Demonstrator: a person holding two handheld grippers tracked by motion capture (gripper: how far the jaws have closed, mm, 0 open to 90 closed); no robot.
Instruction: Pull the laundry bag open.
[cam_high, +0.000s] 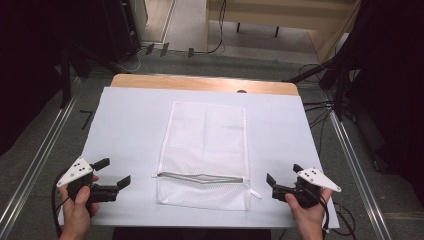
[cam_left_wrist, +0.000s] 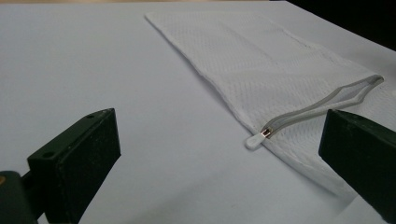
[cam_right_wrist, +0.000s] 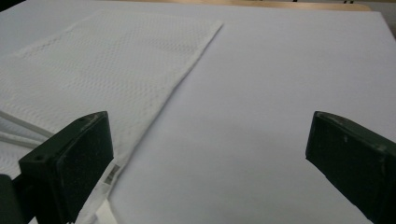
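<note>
A white mesh zip bag lies flat in the middle of the white-covered table. Its grey zipper runs across near the front end and gapes slightly. The white zipper pull sits at the bag's left edge. My left gripper is held open left of the bag, jaws wide apart and pointing toward the pull, with nothing between them. My right gripper is open right of the bag, apart from it. A small label sticks out at the bag's near right corner, next to the right gripper's left jaw.
The white sheet covers the table except for a wooden strip at the far edge. Cables and dark stands are on the floor around it. Bare sheet lies on both sides of the bag.
</note>
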